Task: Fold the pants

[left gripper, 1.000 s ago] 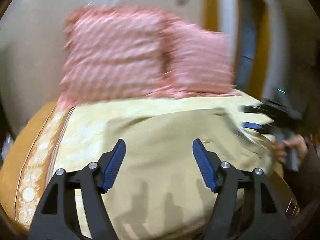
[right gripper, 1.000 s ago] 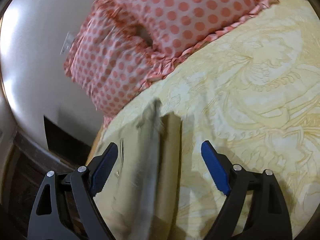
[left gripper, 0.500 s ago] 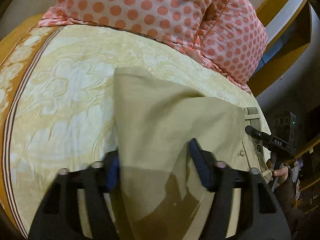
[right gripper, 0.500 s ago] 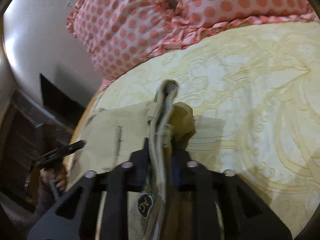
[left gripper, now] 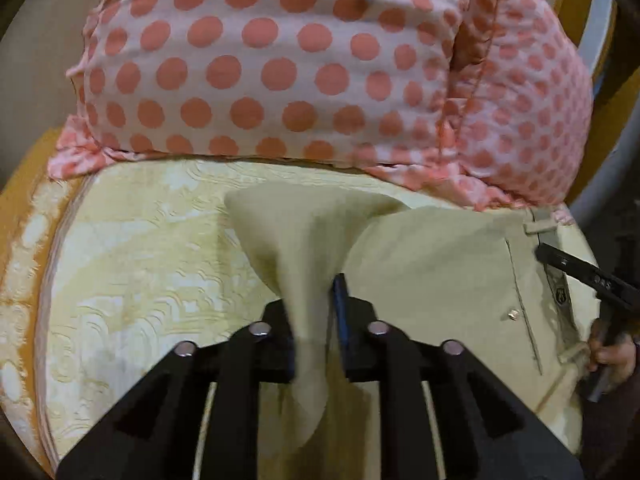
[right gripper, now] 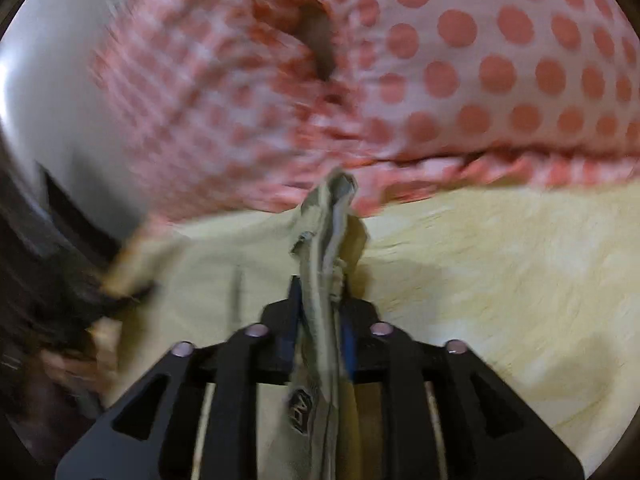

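Note:
Khaki pants (left gripper: 440, 264) lie on a pale yellow patterned bedspread (left gripper: 140, 264). My left gripper (left gripper: 314, 304) is shut on a pinched fold of the pants' cloth, which sticks up past the fingers. In the left wrist view the other gripper (left gripper: 580, 272) and a hand show at the right, at the pants' waistband. My right gripper (right gripper: 320, 304) is shut on the bunched waistband of the pants (right gripper: 328, 224), with a label below the fingers. The right wrist view is blurred.
Two pink pillows with orange dots (left gripper: 280, 64) (right gripper: 460, 72) stand at the head of the bed, just beyond the pants. The bed's orange border (left gripper: 24, 240) runs along the left. A pale wall (right gripper: 48, 80) and dark furniture lie off the bed.
Both grippers went from open to shut on the pants. Both have since moved with the cloth toward the pillows, which now fill more of each view.

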A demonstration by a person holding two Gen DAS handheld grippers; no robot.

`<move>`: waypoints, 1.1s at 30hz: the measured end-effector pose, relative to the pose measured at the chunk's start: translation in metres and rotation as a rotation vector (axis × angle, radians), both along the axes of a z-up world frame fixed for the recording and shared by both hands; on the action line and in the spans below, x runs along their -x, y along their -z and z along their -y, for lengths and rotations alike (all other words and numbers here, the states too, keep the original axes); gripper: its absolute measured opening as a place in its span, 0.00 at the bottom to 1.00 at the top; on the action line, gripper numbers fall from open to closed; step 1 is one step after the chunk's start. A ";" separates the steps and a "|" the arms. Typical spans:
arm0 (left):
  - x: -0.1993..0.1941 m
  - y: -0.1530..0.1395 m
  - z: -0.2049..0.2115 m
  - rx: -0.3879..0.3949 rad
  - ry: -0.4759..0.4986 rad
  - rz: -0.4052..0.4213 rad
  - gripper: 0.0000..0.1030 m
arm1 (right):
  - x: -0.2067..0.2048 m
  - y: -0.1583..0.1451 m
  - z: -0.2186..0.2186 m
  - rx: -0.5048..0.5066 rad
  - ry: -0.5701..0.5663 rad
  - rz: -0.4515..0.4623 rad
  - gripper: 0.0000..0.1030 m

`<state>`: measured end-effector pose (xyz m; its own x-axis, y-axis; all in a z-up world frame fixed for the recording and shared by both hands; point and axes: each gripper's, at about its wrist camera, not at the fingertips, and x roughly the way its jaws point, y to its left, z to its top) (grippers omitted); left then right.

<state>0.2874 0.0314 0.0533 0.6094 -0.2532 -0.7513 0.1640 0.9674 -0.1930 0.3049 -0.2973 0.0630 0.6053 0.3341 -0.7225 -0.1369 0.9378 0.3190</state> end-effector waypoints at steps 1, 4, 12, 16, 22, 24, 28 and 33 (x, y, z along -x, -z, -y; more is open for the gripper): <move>0.014 -0.008 -0.002 -0.027 -0.013 0.050 0.21 | 0.013 -0.007 0.002 0.030 0.011 0.029 0.41; 0.065 -0.027 -0.012 -0.024 -0.020 0.168 0.55 | 0.060 -0.026 0.006 -0.039 -0.027 0.144 0.83; 0.114 0.001 0.016 0.169 0.124 -0.049 0.64 | 0.089 0.018 -0.017 -0.246 -0.129 -0.102 0.83; 0.124 0.007 0.028 0.021 0.047 -0.037 0.58 | 0.108 0.004 -0.015 -0.173 0.003 -0.127 0.84; 0.211 0.003 0.028 -0.113 -0.018 0.053 0.93 | 0.212 -0.001 -0.056 0.016 -0.064 0.016 0.96; 0.229 0.019 0.029 -0.099 -0.020 0.006 0.94 | 0.225 0.010 -0.067 0.055 -0.054 0.010 0.96; 0.251 0.033 0.041 -0.211 -0.085 0.074 0.98 | 0.237 0.025 -0.096 0.192 -0.016 0.053 0.99; 0.261 0.039 0.041 -0.201 -0.125 0.138 0.98 | 0.245 0.032 -0.108 0.256 0.044 0.144 0.99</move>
<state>0.0260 -0.0094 0.0140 0.7267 -0.0237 -0.6865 0.0523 0.9984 0.0209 0.0594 -0.1895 0.0305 0.7173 0.1237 -0.6857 -0.1214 0.9913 0.0518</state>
